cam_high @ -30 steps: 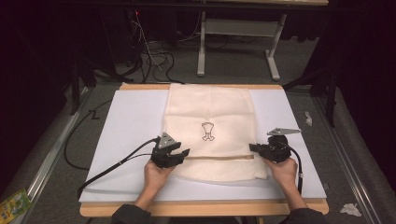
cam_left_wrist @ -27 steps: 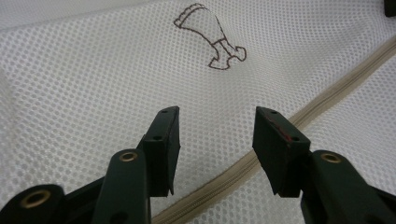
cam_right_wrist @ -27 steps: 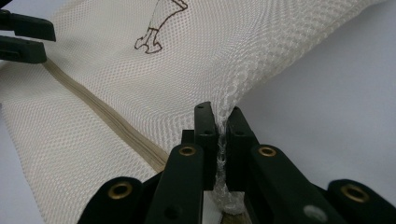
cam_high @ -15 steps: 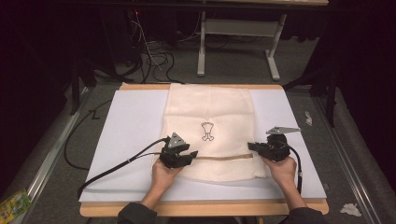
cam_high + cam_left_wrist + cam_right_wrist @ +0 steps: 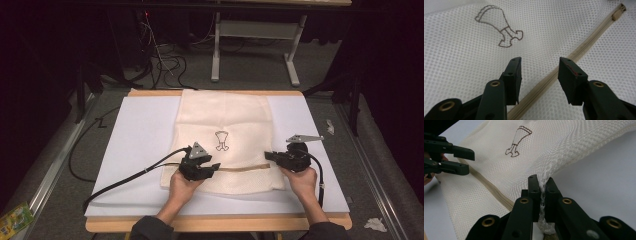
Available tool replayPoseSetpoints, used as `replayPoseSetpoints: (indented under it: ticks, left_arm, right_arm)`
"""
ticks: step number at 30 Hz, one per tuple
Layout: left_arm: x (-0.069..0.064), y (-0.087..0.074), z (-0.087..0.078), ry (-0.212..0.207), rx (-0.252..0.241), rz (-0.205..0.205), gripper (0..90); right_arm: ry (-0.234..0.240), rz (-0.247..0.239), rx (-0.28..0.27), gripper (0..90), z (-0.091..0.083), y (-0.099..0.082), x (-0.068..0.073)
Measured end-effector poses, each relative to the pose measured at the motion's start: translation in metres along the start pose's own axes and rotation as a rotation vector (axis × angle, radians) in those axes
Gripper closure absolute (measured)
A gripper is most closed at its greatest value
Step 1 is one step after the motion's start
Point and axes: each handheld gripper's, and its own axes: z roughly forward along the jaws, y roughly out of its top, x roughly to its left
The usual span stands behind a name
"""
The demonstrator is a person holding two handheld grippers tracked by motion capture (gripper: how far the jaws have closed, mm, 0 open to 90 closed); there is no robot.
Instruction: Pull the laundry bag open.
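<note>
A cream mesh bag [image 5: 225,117] with a small brown logo [image 5: 222,140] lies flat on a white sheet [image 5: 135,135]. A beige zipper [image 5: 240,168] runs across its near part, and its pull [image 5: 617,15] sits at the far end. My left gripper [image 5: 216,167] hovers over the bag's left part. Its jaws stand open astride the zipper [image 5: 584,47] with nothing pressed between them [image 5: 540,63]. My right gripper [image 5: 267,156] is at the bag's right edge, shut on a pinch of mesh [image 5: 542,182] that it lifts slightly off the sheet.
The white sheet covers a wooden table [image 5: 215,222]. Black cables trail from each gripper, the left one [image 5: 125,177] across the sheet. Behind the table are floor cables [image 5: 165,65] and a desk frame [image 5: 215,50]. A crumpled scrap [image 5: 375,224] lies at the right.
The left hand and its gripper have slid to the right, from the bag's left edge onto the bag along the zipper. The right gripper has stayed put.
</note>
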Motion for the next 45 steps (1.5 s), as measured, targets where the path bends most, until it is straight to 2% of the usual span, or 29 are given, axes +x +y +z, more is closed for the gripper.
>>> replayPoseSetpoints:
  ticks: [2,7,20,22,24,27,31,35,37,45]
  left_arm:
    - [-0.003,0.001,0.003,0.003,0.009,0.022,54.4]
    - [-0.008,0.004,0.009,-0.016,0.011,0.023,54.7]
    - [-0.025,0.014,0.017,-0.069,0.015,0.055,58.3]
    - [-0.029,0.015,0.019,-0.076,0.021,0.071,58.6]
    - [-0.030,0.016,0.022,-0.096,0.016,0.063,59.0]
    - [-0.029,0.018,0.024,-0.110,0.020,0.027,60.2]
    - [-0.030,0.018,0.024,-0.113,0.019,0.025,61.0]
    - [-0.038,0.024,0.026,-0.116,0.022,0.052,60.8]
    - [-0.042,0.027,0.028,-0.126,0.011,0.047,60.7]
    - [-0.058,0.035,0.037,-0.153,0.006,0.086,62.5]
  right_arm:
    - [0.001,0.002,0.001,87.7,0.000,0.001,0.001]
    - [0.009,0.005,0.002,87.7,0.001,0.002,0.003]
    - [0.031,0.000,-0.004,87.7,0.007,0.007,0.008]
    - [0.032,0.003,-0.001,87.8,0.008,0.006,0.009]
    - [0.035,0.001,-0.003,87.7,0.008,0.006,0.009]
    - [0.036,0.003,-0.004,87.7,0.008,0.006,0.008]
    - [0.036,0.004,-0.006,87.7,0.008,0.005,0.008]
    - [0.036,0.008,-0.009,87.7,0.009,0.004,0.008]
    - [0.037,0.007,-0.012,87.7,0.008,0.004,0.009]
    - [0.036,0.010,-0.012,87.7,0.007,0.004,0.008]
